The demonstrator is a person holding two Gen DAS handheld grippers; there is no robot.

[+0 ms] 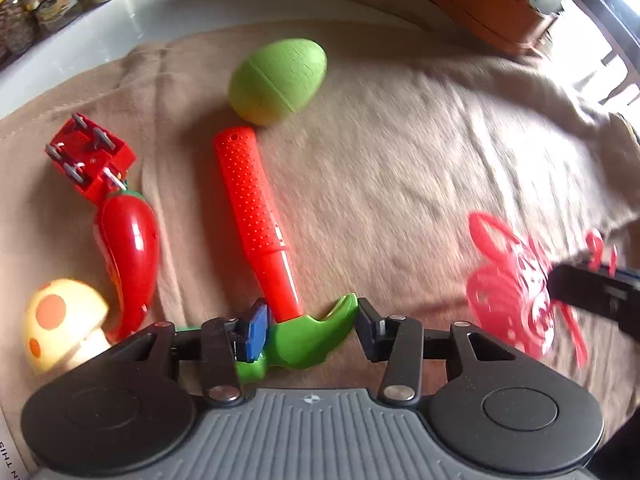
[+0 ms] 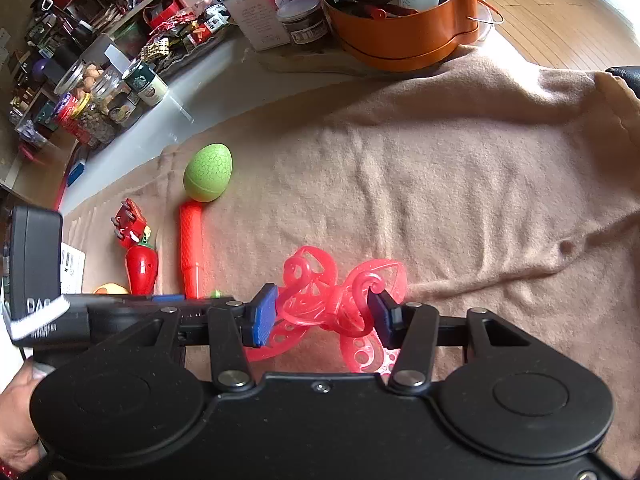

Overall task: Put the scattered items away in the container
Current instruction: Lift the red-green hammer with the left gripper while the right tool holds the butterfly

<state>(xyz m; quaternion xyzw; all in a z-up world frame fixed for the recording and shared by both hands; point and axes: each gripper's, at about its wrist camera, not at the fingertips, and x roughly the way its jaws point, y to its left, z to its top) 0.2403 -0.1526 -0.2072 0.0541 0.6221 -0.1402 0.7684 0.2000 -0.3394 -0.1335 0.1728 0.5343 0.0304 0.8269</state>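
A toy hammer (image 1: 250, 200) with a red handle and a green head lies on the tan cloth (image 1: 400, 160). My left gripper (image 1: 308, 328) points down over its head. The blue pad presses one side of the head and the other finger meets the claw tip. My right gripper (image 2: 322, 316) is shut on a red openwork butterfly toy (image 2: 316, 296), which is blurred at the right of the left wrist view. A green egg (image 1: 278, 80), a red chilli (image 1: 128, 248), an upturned red toy car (image 1: 90, 156) and a spotted mushroom (image 1: 60, 320) lie scattered to the left. The orange container (image 2: 404, 40) stands far back, holding several things.
Jars (image 2: 120, 92) and clutter line a white counter (image 2: 208, 80) at the back left. A box (image 2: 260, 12) and a dark jar (image 2: 304, 20) stand beside the container. The cloth's right half (image 2: 480, 180) lies bare and wrinkled. A hand (image 2: 16, 420) grips the left tool.
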